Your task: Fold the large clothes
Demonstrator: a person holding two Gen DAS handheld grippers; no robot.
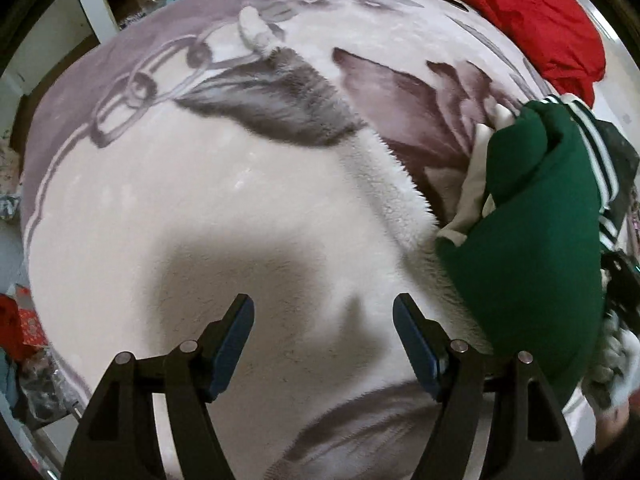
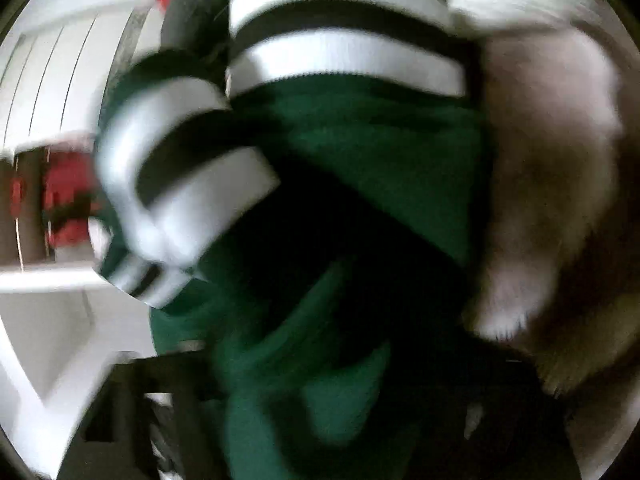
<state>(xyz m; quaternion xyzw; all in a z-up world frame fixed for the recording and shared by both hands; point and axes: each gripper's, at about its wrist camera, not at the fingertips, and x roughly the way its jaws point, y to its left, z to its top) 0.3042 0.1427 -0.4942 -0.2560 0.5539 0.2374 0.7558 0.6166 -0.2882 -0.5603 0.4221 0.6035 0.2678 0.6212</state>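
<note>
A green garment [image 1: 532, 248] with white-and-dark striped ribbing and a cream lining hangs bunched at the right edge of the bed in the left wrist view. My left gripper [image 1: 323, 344] is open and empty, hovering over the fleece blanket [image 1: 224, 184] to the left of the garment. The right wrist view is blurred by motion. The green garment [image 2: 360, 152] and its striped cuffs [image 2: 344, 56] fill it and cover my right gripper. Only part of the gripper's dark frame [image 2: 132, 400] shows, with green cloth running down between where its fingers sit. Its jaws are hidden.
A fluffy cream and mauve flower-print blanket covers the bed. A red quilt [image 1: 536, 16] lies at the far right corner. White shelves [image 1: 100, 4] stand behind the bed. Clutter lies on the floor at the left [image 1: 24, 344]. White furniture panels [image 2: 52, 92] show at the left.
</note>
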